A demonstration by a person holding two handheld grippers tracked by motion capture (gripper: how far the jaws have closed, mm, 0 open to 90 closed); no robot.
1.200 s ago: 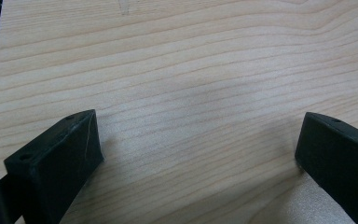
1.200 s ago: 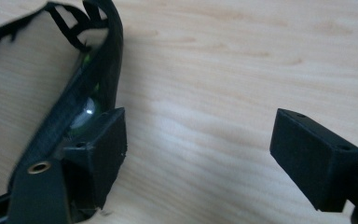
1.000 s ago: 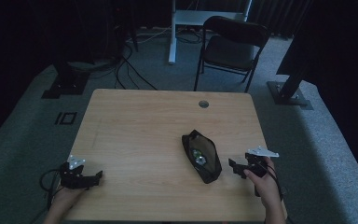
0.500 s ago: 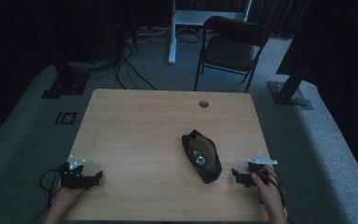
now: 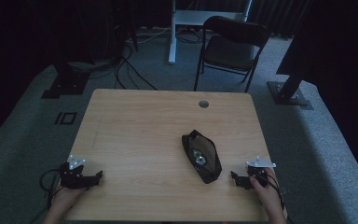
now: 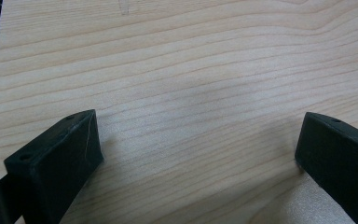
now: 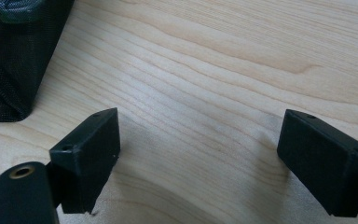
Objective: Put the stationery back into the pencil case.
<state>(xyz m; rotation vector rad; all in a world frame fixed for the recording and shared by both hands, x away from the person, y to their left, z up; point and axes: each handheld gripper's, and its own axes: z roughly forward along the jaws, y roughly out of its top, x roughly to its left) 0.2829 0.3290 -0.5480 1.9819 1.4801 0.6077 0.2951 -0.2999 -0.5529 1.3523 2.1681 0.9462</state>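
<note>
A black mesh pouch (image 5: 210, 165) lies open on the wooden table (image 5: 140, 130), right of centre, with a small pale round item (image 5: 198, 157) inside it. My right gripper (image 5: 233, 178) rests low near the front right corner, just right of the pouch. Its jaws have just been opening and stand open, with bare wood between them (image 7: 198, 140). A corner of the pouch (image 7: 14, 60) lies to the upper left in the right gripper view. My left gripper (image 5: 98, 177) sits at the front left, open over bare wood (image 6: 198, 140).
A round cable hole (image 5: 203, 103) sits near the table's far edge. Behind the table stand a dark folding chair (image 5: 233, 46) and a white desk leg (image 5: 172, 32). Cables (image 5: 126, 65) and stand bases (image 5: 286, 93) lie on the grey carpet.
My right gripper has sunk toward the table and drawn slightly toward the front edge. The left gripper and the pouch have kept still.
</note>
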